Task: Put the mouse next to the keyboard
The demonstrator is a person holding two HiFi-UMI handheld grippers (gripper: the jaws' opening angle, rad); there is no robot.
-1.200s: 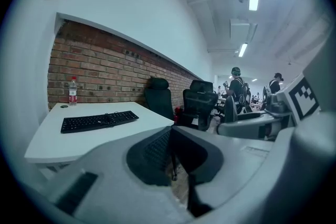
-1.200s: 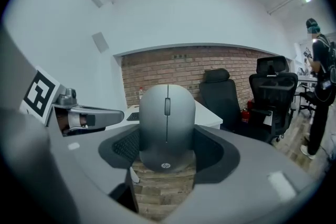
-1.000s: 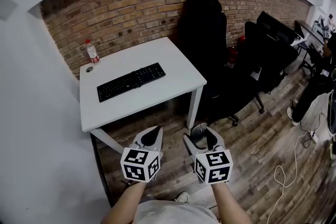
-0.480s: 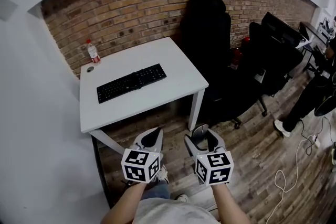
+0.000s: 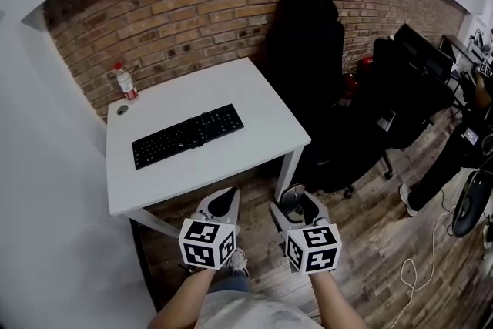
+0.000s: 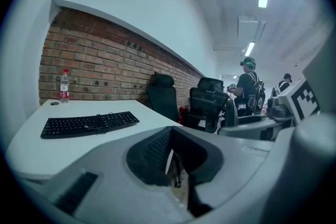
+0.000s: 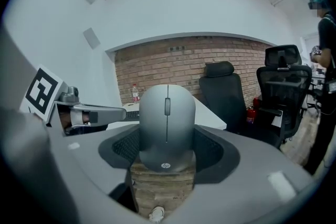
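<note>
The right gripper clamps the smooth, rounded grey plastic mouse; ribbed dark pads hide its sides. The left gripper is closed on nothing. The flat black keyboard lies on the white table, well apart.

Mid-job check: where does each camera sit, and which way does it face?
Head view: on the head, looking steeply down at table, keyboard; forearms, left gripper, right gripper show.
Left gripper view: on that gripper, facing the keyboard past its empty jaws.
Right gripper view: on that gripper, facing the brick wall past the clamped mouse.
Both gripper views share the bottle.
</note>
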